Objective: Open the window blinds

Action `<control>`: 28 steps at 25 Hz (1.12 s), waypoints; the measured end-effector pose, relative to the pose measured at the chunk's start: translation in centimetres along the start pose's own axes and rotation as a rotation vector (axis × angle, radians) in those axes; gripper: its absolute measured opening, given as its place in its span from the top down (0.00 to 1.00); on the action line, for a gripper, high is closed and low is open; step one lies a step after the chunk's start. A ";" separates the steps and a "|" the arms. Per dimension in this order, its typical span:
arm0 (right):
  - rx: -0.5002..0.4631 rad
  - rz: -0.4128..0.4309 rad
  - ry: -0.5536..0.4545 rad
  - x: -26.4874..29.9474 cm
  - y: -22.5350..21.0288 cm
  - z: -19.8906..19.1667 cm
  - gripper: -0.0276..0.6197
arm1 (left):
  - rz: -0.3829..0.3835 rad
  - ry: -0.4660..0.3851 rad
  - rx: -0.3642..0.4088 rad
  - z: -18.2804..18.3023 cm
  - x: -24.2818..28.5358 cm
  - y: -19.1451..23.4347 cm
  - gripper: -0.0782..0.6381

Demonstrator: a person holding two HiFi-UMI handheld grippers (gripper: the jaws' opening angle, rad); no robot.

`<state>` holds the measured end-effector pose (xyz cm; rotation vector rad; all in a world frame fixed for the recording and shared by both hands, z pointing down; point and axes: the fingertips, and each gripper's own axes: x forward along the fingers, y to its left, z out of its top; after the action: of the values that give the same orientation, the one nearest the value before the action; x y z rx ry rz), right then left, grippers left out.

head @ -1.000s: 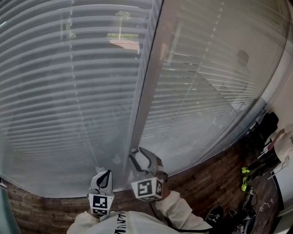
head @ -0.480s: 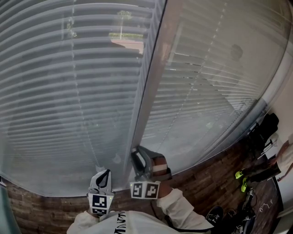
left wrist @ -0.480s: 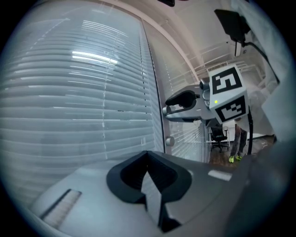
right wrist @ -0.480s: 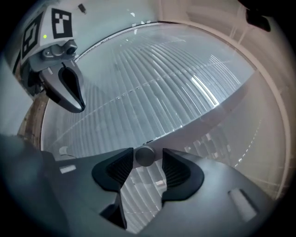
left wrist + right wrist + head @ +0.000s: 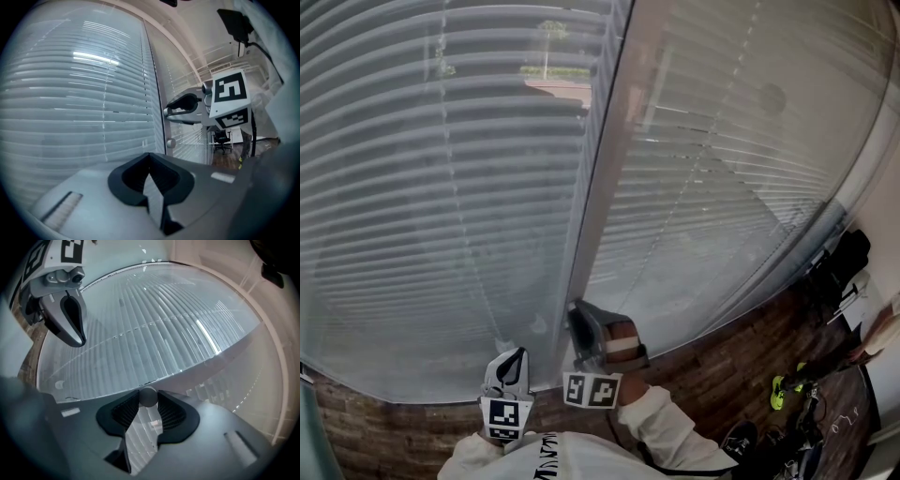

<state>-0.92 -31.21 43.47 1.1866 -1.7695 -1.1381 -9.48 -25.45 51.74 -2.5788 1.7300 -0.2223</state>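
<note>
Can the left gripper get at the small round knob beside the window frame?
Probably yes. The knob sits just ahead-right of the left gripper with nothing between; the right gripper is higher up. The left jaws look shut and would need opening.

Site reading as office. Horizontal slatted blinds (image 5: 441, 187) hanging across full-height glazed wall (image 5: 741, 216). Grey metal mullion (image 5: 598, 187) dividing panes. Wood-plank floor (image 5: 712, 370) running along base of glazing. Black swivel office chair (image 5: 221, 139) standing farther off, showing in left gripper view. Black bags (image 5: 847, 262) lying on floor at right in head view.
</note>
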 end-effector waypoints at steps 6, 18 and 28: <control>0.261 0.030 0.007 0.0 -0.4 0.0 0.76 | 0.008 0.003 -0.001 -0.1 -0.2 0.2 0.89; 1.253 0.164 -0.041 0.2 -1.2 -1.3 0.76 | 0.020 0.002 -0.003 -0.2 -0.7 0.7 0.89; 1.969 0.250 -0.104 0.3 -1.4 -2.0 0.76 | 0.025 0.012 0.001 -0.3 -1.5 0.9 0.89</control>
<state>1.22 -32.37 42.93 1.6063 -2.8418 1.2230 -10.94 -24.39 51.83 -2.5593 1.7639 -0.2378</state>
